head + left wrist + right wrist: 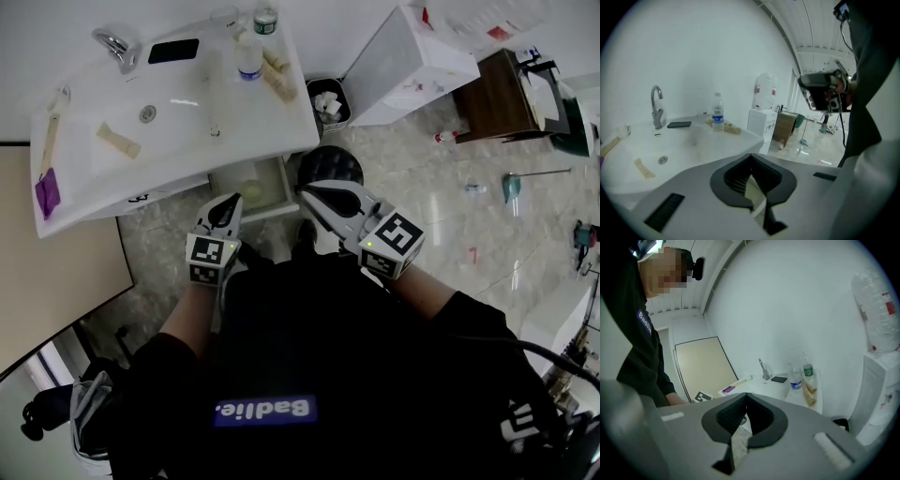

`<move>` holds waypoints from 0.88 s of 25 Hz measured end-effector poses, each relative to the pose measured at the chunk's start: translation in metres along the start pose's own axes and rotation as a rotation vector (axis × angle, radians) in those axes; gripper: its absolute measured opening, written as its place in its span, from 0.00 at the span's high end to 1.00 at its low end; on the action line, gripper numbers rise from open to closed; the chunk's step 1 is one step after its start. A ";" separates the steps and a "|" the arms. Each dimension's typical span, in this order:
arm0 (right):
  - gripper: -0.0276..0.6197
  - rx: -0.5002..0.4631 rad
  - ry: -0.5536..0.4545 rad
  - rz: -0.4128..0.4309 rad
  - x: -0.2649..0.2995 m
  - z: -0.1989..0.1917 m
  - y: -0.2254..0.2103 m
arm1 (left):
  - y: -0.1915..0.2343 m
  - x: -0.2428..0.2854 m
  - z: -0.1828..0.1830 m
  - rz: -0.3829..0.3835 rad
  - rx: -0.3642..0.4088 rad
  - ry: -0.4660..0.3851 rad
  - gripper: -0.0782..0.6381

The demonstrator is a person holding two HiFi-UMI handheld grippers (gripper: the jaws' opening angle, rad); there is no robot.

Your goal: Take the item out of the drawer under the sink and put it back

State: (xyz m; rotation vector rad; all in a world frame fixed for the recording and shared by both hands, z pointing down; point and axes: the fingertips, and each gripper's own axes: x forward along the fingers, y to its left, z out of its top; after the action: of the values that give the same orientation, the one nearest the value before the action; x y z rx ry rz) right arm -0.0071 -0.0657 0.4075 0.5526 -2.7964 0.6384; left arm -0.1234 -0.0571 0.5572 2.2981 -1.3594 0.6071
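Only the front part of the open white drawer (284, 183) shows in the head view. The edge of the white sink counter (281, 122) covers the rest, and the pale yellowish thing (251, 192) inside is too blurred to name. At the drawer's 3 o'clock, a round black object (330, 164) is partly hidden behind the fingers (328, 199) of the right gripper (304, 189). The purple thing (47, 194) at the counter's 9 o'clock end is too small to tell.
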 end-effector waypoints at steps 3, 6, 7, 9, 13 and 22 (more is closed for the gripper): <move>0.95 0.003 -0.009 -0.017 -0.009 0.003 -0.014 | 0.008 0.034 -0.031 0.010 -0.008 0.092 0.88; 0.95 0.002 -0.003 -0.038 -0.019 0.004 -0.024 | 0.012 0.064 -0.066 0.009 -0.003 0.202 0.88; 0.95 0.004 -0.001 -0.049 -0.023 0.004 -0.028 | 0.013 0.073 -0.078 0.005 -0.002 0.238 0.88; 0.95 0.012 0.010 -0.074 -0.032 -0.001 -0.037 | 0.017 0.088 -0.099 0.003 -0.002 0.310 0.88; 0.95 0.042 0.013 -0.119 -0.049 -0.009 -0.052 | 0.028 0.108 -0.135 0.021 -0.009 0.425 0.88; 0.95 0.101 0.032 -0.192 -0.074 -0.027 -0.066 | 0.047 0.134 -0.186 0.030 -0.042 0.569 0.78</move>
State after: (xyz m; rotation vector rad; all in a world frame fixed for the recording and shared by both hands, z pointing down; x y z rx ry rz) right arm 0.0905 -0.0856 0.4347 0.8112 -2.6498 0.7422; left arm -0.1370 -0.0731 0.7906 1.8626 -1.1106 1.1235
